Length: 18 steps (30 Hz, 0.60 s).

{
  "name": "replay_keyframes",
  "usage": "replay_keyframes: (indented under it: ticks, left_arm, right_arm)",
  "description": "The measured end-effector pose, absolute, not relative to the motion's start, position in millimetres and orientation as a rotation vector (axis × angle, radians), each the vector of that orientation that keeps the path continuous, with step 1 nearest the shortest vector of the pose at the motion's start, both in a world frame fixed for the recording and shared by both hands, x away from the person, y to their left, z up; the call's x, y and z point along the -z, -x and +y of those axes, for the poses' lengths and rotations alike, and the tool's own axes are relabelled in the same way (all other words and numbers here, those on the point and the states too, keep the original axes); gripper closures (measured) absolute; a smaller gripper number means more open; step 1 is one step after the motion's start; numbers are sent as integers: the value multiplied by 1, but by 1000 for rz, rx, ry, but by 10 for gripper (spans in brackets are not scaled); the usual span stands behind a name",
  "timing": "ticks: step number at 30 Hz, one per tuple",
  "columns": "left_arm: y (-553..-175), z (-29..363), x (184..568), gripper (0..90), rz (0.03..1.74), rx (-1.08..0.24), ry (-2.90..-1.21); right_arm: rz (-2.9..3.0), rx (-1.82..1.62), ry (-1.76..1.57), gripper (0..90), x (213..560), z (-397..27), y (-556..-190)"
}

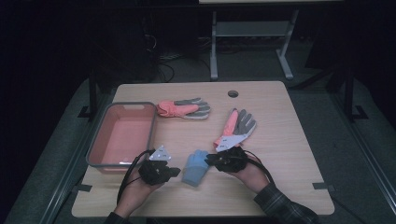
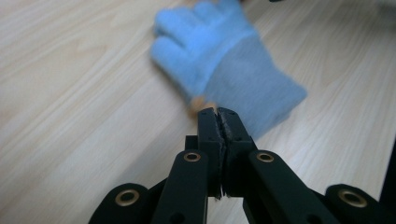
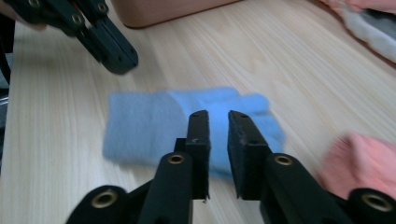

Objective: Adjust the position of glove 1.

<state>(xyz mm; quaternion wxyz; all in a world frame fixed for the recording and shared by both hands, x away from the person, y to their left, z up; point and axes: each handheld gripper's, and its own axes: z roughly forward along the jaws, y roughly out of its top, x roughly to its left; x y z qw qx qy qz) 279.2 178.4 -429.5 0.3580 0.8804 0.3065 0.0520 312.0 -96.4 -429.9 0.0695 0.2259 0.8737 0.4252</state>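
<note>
The blue fleece glove (image 1: 195, 167) lies flat near the table's (image 1: 280, 186) front edge, between both grippers, probably just set down for packing into the pink bin (image 1: 122, 135) by the left edge. Its long axis runs roughly front to back, fingers toward the far edge, cuff toward the person. The left gripper (image 2: 218, 113) has its jaws pressed together on nothing; the right gripper (image 3: 218, 116) holds its jaws slightly apart, empty.

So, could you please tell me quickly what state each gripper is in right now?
Left gripper: jaws closed, holding nothing, next to the blue glove.
Right gripper: jaws slightly open, empty, over the blue glove.
</note>
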Motion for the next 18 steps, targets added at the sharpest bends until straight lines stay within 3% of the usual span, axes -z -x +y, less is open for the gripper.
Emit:
replay_keyframes:
  ticks: [3,4,11,13,18]
  left_arm:
    - [-281,175,427,894,778,-134,-2273]
    - [-283,172,425,896,782,-114,-2257]
    - [-284,153,422,896,749,-64,-2204]
    - [-284,143,425,896,732,-50,-2214]
    - [-281,118,432,896,679,-45,-2270]
  right_arm:
    - [2621,-1260,-700,624,430,-107,-311]
    - [2601,-1228,-731,505,432,-118,-312]
    - [2584,-1194,-789,340,444,-147,-310]
    - [2585,-1146,-838,268,450,-164,-309]
    - [2558,-1108,-927,185,456,-188,-308]
